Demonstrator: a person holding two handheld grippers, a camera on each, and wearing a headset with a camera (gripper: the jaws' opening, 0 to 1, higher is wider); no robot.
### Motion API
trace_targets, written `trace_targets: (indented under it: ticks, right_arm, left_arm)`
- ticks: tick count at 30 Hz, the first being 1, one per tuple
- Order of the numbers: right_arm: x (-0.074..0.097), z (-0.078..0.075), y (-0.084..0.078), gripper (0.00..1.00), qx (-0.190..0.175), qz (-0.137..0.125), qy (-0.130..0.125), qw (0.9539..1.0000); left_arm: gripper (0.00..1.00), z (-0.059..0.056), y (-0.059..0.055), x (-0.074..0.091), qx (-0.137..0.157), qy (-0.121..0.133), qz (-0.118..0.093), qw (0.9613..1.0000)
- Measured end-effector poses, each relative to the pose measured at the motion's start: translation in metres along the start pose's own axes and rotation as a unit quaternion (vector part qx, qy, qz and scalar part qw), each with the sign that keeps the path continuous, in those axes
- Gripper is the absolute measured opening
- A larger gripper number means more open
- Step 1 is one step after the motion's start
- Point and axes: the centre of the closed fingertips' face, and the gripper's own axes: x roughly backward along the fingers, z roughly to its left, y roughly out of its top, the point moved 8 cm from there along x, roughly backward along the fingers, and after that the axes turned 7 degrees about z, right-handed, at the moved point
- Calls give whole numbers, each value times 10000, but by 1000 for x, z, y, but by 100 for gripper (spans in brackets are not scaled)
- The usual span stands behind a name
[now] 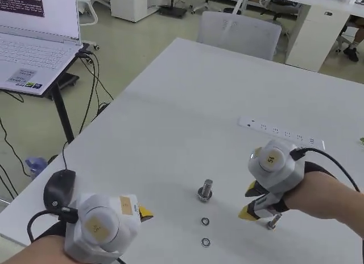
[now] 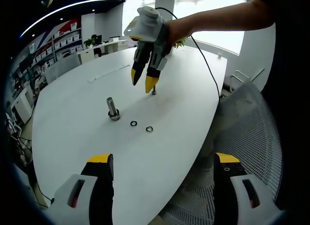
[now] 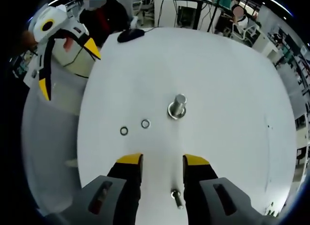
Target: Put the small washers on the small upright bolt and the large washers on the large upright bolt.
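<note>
Washers: two small washers [image 1: 205,242] lie loose, side by side on the table [image 1: 170,122]. Left gripper [image 2: 164,159] hangs at the near table edge, jaws apart, empty. Large bolt [image 1: 205,191] stands upright just past the washers. Right gripper [image 1: 248,202] has its jaws apart, with the small bolt [image 3: 177,197] in the gap, not clamped.

White table [image 1: 187,104]. Open laptop [image 1: 34,53] far left on a black stand [image 1: 61,107], cables [image 1: 91,87] hanging off its right side. Black mouse [image 1: 58,187] on the near left table corner. White power strip [image 1: 281,133] flat on the table, right side. Grey chair [image 1: 239,33] at the far edge. White cabinet [image 1: 321,33] far right.
</note>
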Motion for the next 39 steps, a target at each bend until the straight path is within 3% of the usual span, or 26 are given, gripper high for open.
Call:
trace_targets:
  ticks: [6,18,39]
  right_arm:
    - [-9,11,17,32,416,-33,59,9991]
    - [-30,24,39,32,637,-10,200,9978]
    - [-70,28,36,28,594,204,273,9977]
  left_arm:
    - [84,0,3,0,11,29,-36,10000]
    - [84,0,1,1,50,95,-33,9999]
    - [82,-3,2,-2,161,130,-67,9998]
